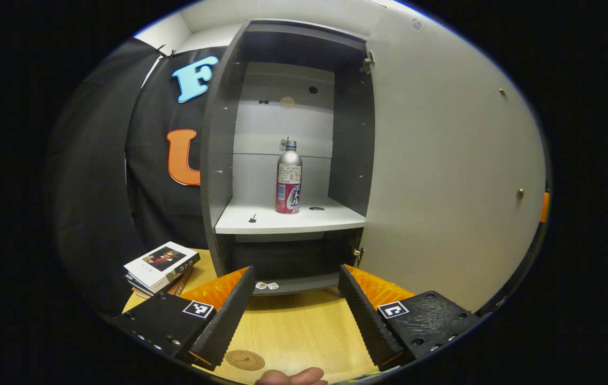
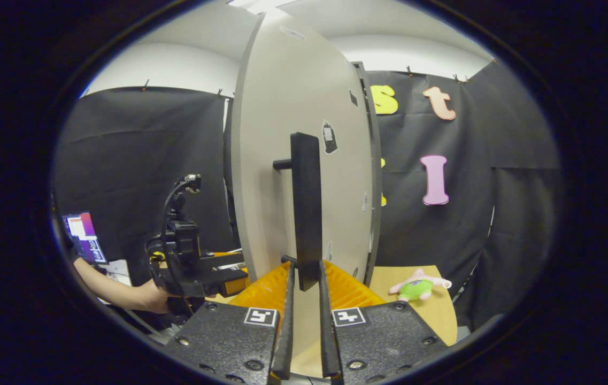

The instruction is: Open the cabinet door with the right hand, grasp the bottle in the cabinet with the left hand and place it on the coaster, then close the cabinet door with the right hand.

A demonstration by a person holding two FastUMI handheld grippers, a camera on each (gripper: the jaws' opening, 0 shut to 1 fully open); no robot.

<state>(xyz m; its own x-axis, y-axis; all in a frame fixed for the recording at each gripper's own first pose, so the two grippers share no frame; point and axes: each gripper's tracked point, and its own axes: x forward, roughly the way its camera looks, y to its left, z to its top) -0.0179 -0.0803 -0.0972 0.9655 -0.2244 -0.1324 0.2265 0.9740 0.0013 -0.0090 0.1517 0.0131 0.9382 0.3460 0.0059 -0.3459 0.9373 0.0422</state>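
The bottle (image 1: 289,179) is silver above, with a pink, white and blue printed band below. The cabinet (image 1: 218,160) has dark grey walls and a white shelf (image 1: 287,219); its door (image 1: 443,176) is pale grey with a black handle (image 2: 306,208). The table (image 1: 293,331) is light wood-grain, the coaster (image 1: 245,360) tan. A plush toy (image 2: 417,286) is pink and green.

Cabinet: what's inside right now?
On the cabinet's white shelf one bottle stands upright, untouched. The dark compartment below is too shadowed to tell. The open door hides nothing inside.
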